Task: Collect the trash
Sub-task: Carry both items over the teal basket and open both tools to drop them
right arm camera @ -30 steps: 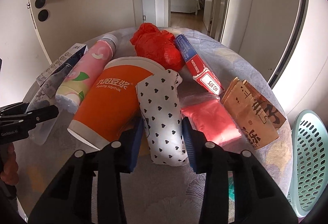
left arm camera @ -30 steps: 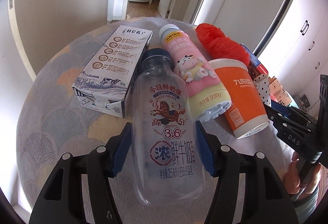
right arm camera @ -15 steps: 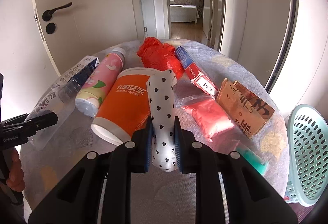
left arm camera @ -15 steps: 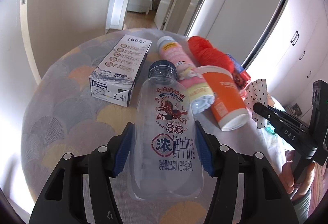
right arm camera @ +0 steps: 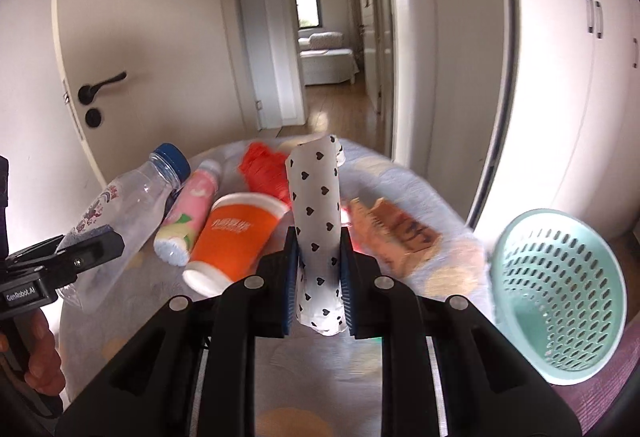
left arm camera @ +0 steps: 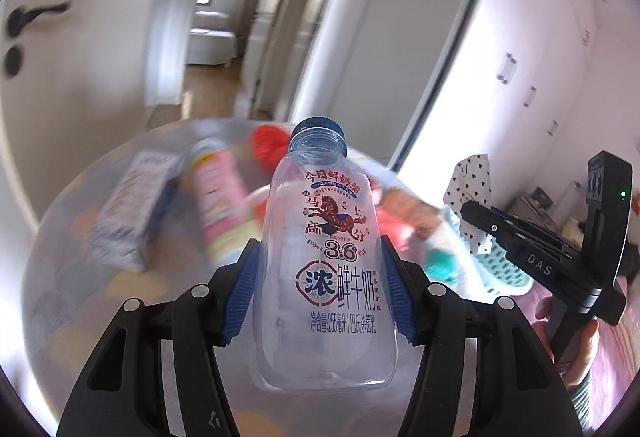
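My left gripper is shut on a clear empty milk bottle with a blue cap and holds it up above the round table. The bottle also shows in the right wrist view. My right gripper is shut on a crushed white paper cup with black hearts, lifted off the table. That cup also shows in the left wrist view. A mint green perforated basket stands to the right, beside the table.
On the table lie an orange paper cup, a pink bottle, a red plastic bag, a brown paper packet and a milk carton. A door and a hallway are behind.
Both grippers have lifted their items off the table and swung toward the right. The basket now looms larger in the right wrist view.
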`<state>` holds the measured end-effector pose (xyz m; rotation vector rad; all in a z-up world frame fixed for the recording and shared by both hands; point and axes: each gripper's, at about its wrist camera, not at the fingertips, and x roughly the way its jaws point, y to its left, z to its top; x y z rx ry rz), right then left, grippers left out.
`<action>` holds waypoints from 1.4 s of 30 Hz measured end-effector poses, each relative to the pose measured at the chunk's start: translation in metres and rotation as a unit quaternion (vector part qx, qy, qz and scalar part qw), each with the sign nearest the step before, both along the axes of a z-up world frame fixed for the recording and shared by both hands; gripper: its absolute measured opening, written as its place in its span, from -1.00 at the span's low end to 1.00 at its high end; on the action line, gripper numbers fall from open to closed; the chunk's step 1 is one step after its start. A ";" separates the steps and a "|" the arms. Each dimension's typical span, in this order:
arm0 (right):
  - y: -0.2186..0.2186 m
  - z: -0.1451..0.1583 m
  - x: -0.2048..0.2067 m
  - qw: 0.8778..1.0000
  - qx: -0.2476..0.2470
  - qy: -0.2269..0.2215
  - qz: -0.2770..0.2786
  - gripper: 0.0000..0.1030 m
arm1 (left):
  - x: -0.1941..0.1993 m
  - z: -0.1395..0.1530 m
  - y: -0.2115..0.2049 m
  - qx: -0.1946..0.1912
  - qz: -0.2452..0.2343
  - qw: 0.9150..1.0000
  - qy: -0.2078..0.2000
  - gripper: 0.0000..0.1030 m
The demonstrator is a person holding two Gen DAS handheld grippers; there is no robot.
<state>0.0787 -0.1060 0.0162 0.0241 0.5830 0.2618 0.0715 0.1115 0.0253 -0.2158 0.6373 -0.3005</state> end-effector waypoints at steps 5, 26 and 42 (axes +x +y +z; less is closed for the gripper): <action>-0.047 0.010 -0.001 0.998 0.006 -0.006 -0.059 -0.67 | 0.021 0.014 -0.055 0.010 -0.047 0.999 -0.012 0.09; -0.254 -0.058 0.040 0.947 0.083 0.115 -0.288 -0.67 | 0.127 -0.026 -0.300 0.016 -0.239 0.970 0.049 0.09; -0.285 -0.093 0.036 0.926 0.101 0.159 -0.326 -0.21 | 0.156 -0.063 -0.345 0.040 -0.238 0.967 0.079 0.51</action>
